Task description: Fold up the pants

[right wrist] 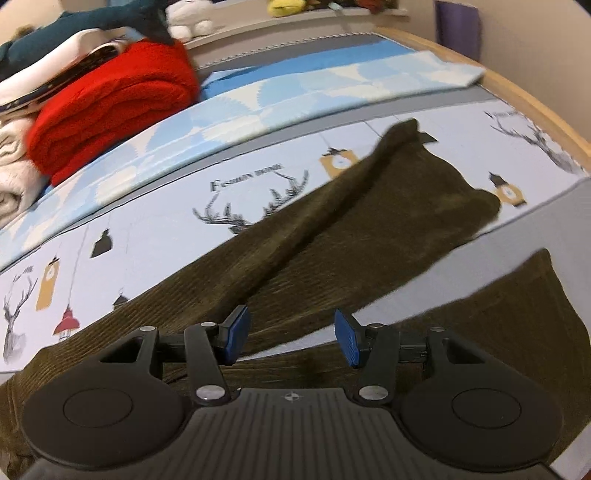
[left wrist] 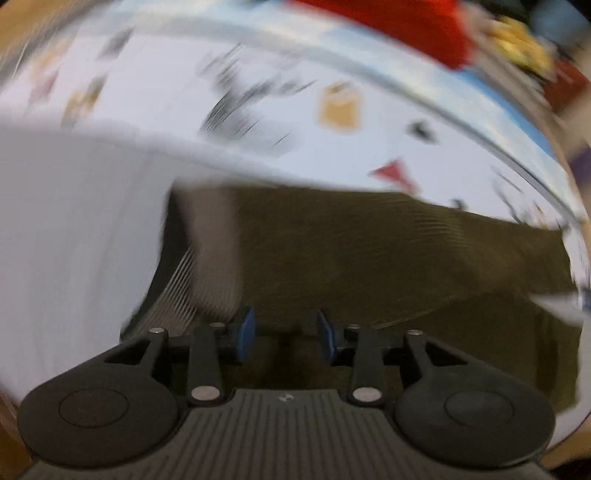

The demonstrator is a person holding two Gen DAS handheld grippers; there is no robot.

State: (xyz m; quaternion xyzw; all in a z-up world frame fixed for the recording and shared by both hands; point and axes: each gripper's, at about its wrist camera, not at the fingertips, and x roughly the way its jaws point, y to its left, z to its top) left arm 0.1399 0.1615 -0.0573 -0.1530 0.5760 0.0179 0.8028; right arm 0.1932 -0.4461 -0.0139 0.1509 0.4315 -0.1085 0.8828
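My left gripper (left wrist: 284,334) and right gripper (right wrist: 291,338) hover, jaws parted and empty, over the pants (right wrist: 332,229). A one-layer pinch could skew the fold.

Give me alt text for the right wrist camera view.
Dark olive corduroy pants lie spread on a bed sheet printed with deer and lanterns, legs apart. The right claw hovers open above them, holding nothing; a folded red blanket sits behind.

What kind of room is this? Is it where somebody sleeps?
Probably a bedroom. The olive corduroy pants lie spread on a bed sheet printed with deer and lanterns, folded blankets, one of them a red blanket, are stacked beside them, and stuffed toys sit on a ledge behind.
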